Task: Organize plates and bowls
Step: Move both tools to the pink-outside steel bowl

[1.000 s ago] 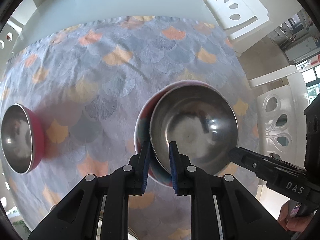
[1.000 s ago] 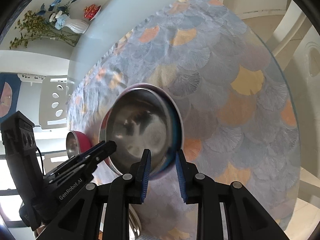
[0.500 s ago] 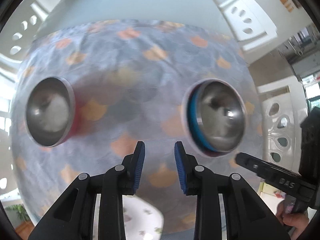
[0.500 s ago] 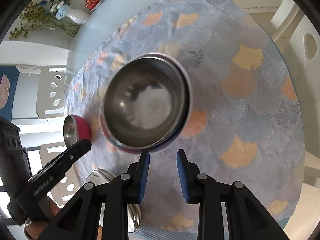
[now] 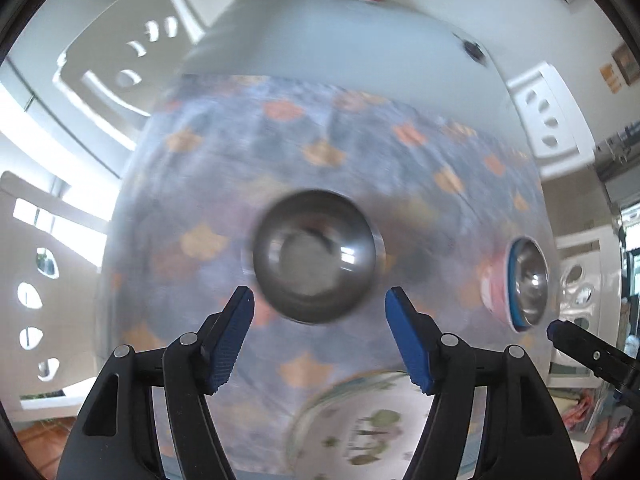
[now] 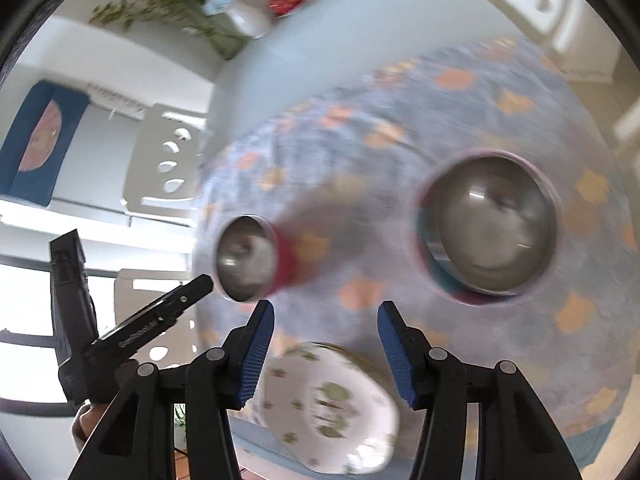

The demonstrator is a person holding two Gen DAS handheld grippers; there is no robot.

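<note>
Patterned tablecloth (image 5: 224,160), red bowl (image 5: 314,258) just beyond left tongs (image 5: 318,304), both tongs just spreading, empty, right tongs (image 6: 326,320).

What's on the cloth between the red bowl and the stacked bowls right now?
Nothing: in the right wrist view only bare patterned tablecloth lies between the red bowl and the stacked bowls. The floral plate sits nearer the camera, outside that stretch.

Daylight is pouring through windows (image 6: 24,296) at the left. White cut-out chairs (image 5: 128,52) are standing around the desk (image 5: 340,36), a patterned cloth (image 5: 328,148) covering its near part. A white vase (image 6: 248,20) (flowers blurred) is sitting at the far end beside pale walls (image 6: 132,60).
</note>
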